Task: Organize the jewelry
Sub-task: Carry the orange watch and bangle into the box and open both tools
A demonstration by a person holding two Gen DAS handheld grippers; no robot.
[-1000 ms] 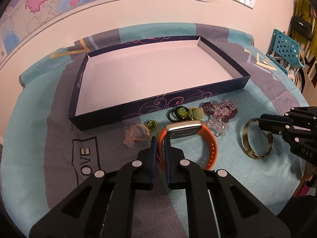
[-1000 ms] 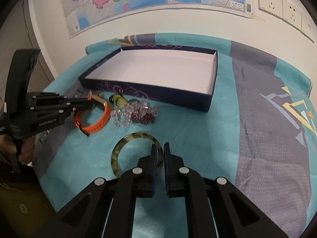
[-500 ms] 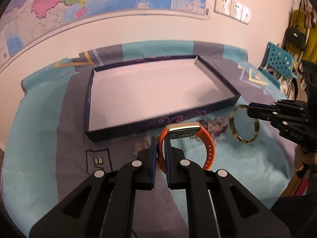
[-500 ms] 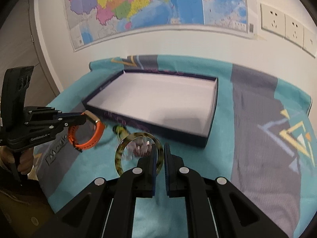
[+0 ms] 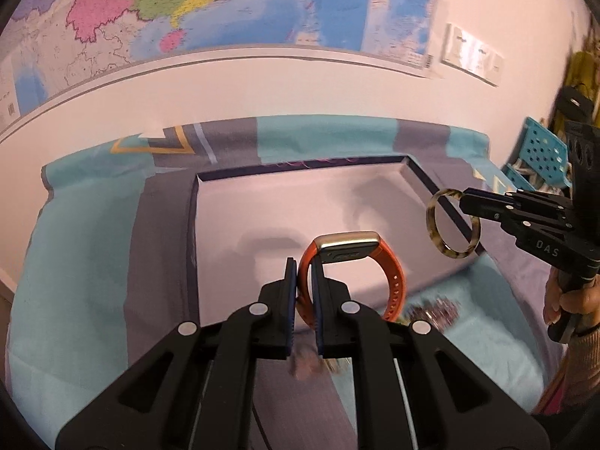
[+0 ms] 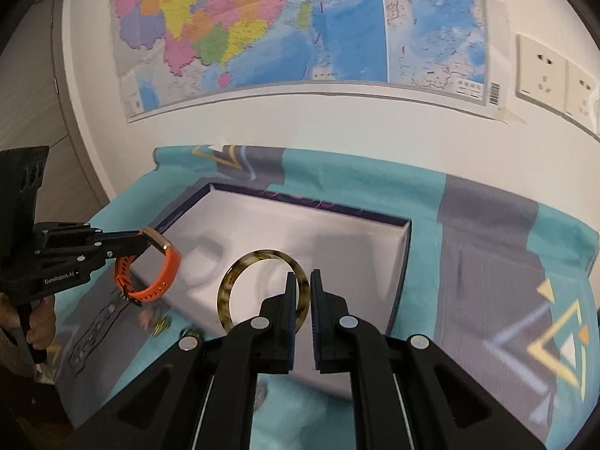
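Note:
My left gripper (image 5: 303, 266) is shut on the strap of an orange watch (image 5: 390, 262) with a gold face, held in the air over the near part of the dark blue tray (image 5: 193, 225) with its white floor. My right gripper (image 6: 303, 279) is shut on a tortoiseshell bangle (image 6: 232, 281), which hangs over the tray (image 6: 401, 262) too. In the left wrist view the bangle (image 5: 431, 221) hovers above the tray's right wall. The watch (image 6: 165, 273) shows at the left of the right wrist view, by the tray's left corner.
The tray lies on a teal and grey patterned cloth (image 5: 86, 262) against a wall with a map (image 6: 262, 22) and sockets (image 6: 540, 71). Several bead bracelets (image 5: 435, 309) lie blurred on the cloth in front of the tray. A blue chair (image 5: 543, 153) stands at the right.
Both grippers have lifted their pieces off the cloth and carried them forward and up, from in front of the tray to above it. The remaining bracelets stayed on the cloth.

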